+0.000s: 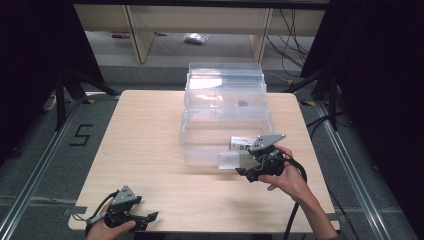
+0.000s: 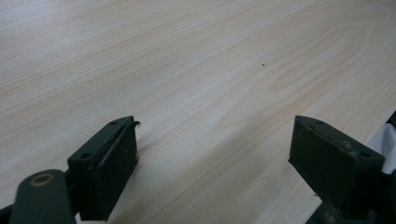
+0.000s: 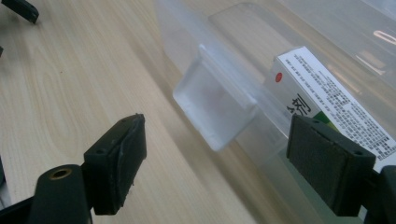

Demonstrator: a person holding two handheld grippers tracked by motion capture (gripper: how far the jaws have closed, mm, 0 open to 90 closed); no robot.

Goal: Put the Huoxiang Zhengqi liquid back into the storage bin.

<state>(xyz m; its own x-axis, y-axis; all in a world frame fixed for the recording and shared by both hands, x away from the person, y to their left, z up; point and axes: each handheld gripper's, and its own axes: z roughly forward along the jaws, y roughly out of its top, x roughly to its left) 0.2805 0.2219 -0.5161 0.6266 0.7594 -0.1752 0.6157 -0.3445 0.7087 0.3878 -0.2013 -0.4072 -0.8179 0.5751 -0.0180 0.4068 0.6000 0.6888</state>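
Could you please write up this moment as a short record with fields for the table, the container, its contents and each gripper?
table: light wooden table
container: clear plastic box, lid open, with a latch flap at its near edge
contents: white printed carton inside the box
left gripper: open, holds nothing, low over bare tabletop near the front edge
right gripper: open, holds nothing, aimed at the latch flap

Carton (image 1: pixel 240 144) in bin (image 1: pixel 200 150) (table's far side)
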